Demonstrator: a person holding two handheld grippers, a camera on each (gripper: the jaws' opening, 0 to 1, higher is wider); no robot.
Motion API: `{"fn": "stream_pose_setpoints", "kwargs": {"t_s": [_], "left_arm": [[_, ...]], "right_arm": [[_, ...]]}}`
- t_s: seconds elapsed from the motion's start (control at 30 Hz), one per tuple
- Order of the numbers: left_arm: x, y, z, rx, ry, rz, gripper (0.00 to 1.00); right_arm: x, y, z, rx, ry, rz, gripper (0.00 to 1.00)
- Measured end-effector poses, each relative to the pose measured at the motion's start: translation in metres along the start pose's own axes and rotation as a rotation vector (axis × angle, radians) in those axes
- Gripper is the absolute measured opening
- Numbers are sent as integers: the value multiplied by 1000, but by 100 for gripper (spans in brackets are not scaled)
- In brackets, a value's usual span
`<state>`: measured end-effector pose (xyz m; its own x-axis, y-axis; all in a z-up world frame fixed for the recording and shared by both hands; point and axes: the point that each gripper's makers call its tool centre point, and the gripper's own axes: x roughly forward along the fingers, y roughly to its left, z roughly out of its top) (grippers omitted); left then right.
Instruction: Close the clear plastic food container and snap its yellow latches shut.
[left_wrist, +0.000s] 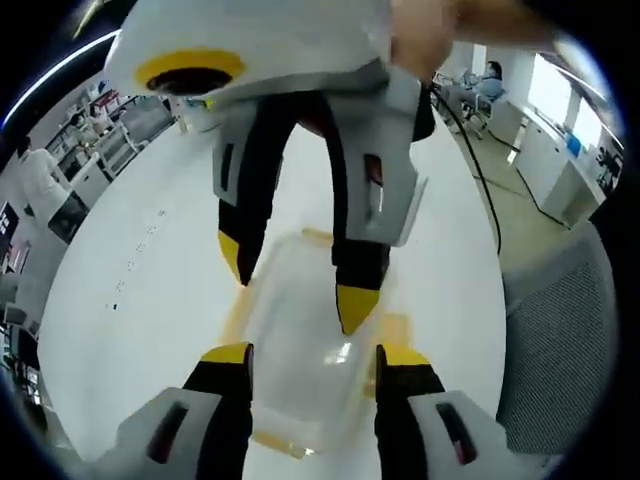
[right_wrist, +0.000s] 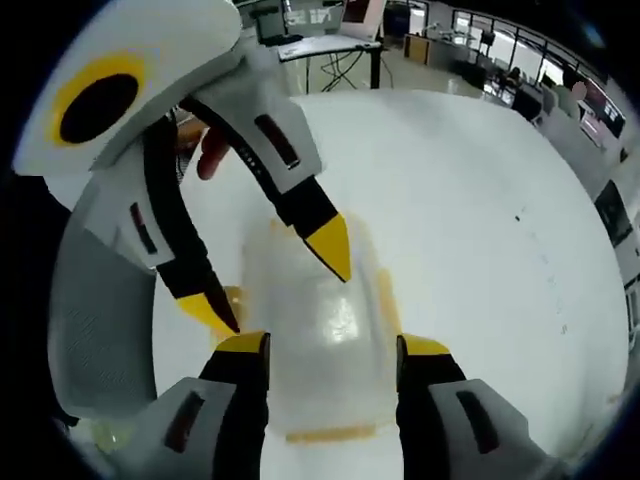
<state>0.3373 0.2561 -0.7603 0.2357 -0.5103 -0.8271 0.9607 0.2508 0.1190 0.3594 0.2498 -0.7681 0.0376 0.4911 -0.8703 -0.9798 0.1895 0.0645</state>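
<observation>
Your left gripper (left_wrist: 312, 358) hangs over the clear plastic food container (left_wrist: 305, 350), which sits on the white bench (left_wrist: 130, 260) with its lid down. Your jaws stand wide apart, one tip at each long side of the box, and nothing is pinched between them; whether the tips touch the plastic you cannot tell. A yellow latch (left_wrist: 396, 326) lies along the side by your right-hand tip.

Your right gripper (right_wrist: 332, 346) comes at the same container (right_wrist: 320, 330) from the opposite end, jaws just as widely spread and holding nothing. In the left gripper view it reaches down from above, one yellow tip over the lid and the other at the far corner. In the right gripper view a latch (right_wrist: 330, 433) runs along the near edge between your tips, and another (right_wrist: 386, 295) lies on the right side. A grey mesh chair back (left_wrist: 555, 340) stands beside the bench
</observation>
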Motion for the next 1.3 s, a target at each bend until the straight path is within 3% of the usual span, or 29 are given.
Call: {"fn": "stream_pose_setpoints", "kwargs": {"t_s": [0.3, 0.53, 0.7, 0.8, 0.87, 1.0, 1.07, 1.3], "left_arm": [[4, -9, -1, 52, 17, 10, 45], [8, -13, -3, 162, 54, 58, 46], [8, -15, -7, 278, 107, 102, 46], [9, -16, -7, 286, 118, 130, 46], [6, -15, -2, 337, 115, 168, 45], [7, -21, -2, 359, 123, 185, 45], [9, -22, -6, 390, 155, 199, 44], [12, -30, 0, 436, 153, 211, 43]], "right_arm": [[4, -9, -1, -16, 40, 49, 48], [3, -11, -2, -9, 75, 107, 49], [3, -15, -5, -50, 120, 105, 48], [3, -19, -2, -55, 132, 109, 47], [2, -21, 1, -61, 137, 106, 47], [3, -32, 6, -61, 158, 94, 47], [5, -37, 7, -63, 173, 85, 47], [11, -35, 13, -74, 189, 107, 46]]}}
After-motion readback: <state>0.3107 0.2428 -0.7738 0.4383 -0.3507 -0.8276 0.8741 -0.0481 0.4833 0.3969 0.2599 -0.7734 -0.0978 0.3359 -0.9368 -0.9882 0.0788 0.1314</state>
